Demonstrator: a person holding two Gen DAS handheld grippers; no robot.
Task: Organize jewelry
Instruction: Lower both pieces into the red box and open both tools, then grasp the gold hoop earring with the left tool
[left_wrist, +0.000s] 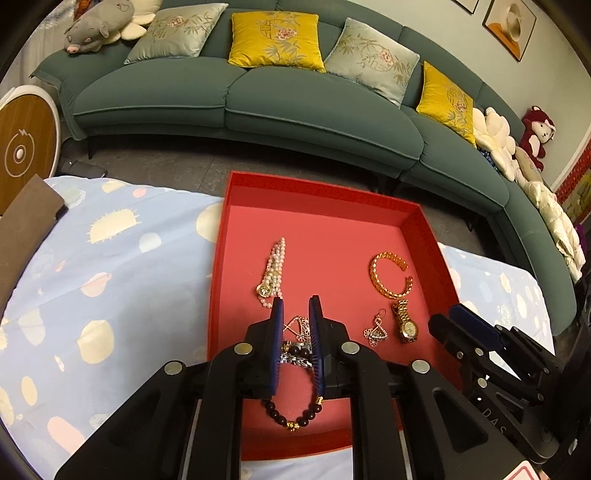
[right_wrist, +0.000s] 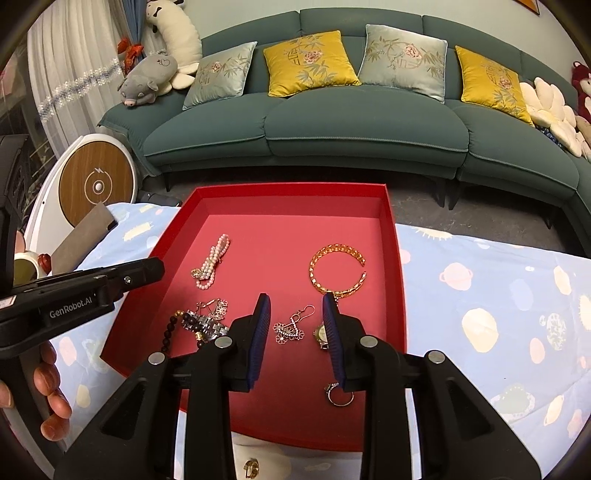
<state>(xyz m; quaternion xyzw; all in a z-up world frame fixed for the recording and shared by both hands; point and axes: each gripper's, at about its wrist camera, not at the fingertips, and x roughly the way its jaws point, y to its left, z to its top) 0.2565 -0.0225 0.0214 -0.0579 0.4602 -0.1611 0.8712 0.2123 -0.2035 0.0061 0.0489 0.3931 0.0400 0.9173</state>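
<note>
On the blue patterned cloth (right_wrist: 498, 295) covering your desk sat the red tray (right_wrist: 391, 236), with the green sofa (right_wrist: 332, 122) beyond it. Your left tool (left_wrist: 296, 306) hung over the tray's near left part, its blue pads a little apart and pressing on nothing; under and between them lay a heap of a silver watch band (right_wrist: 207, 326), a small flower pendant (left_wrist: 297, 326) and a dark bead bracelet (left_wrist: 291, 413) with gold charms. Your right tool (right_wrist: 295, 306) hovered over the tray's near middle with its pads standing apart, gripping nothing. Below the gap between them, on the tray floor, lay a sparkly earring (right_wrist: 290, 328). The gold watch (left_wrist: 406, 321) lay just beside the right-hand pad, partly hidden by it in the right wrist view. A ring (right_wrist: 338, 395) rested near the tray's front edge, at the base of that same pad. Farther back, the pearl string (left_wrist: 275, 269) lay on the left and the gold bangle (right_wrist: 338, 269) on the right, well apart. One small gold piece (right_wrist: 252, 469) sat outside the tray on the cloth, just past its front edge. Your hand (right_wrist: 48, 387) showed under the left tool's handle.
</note>
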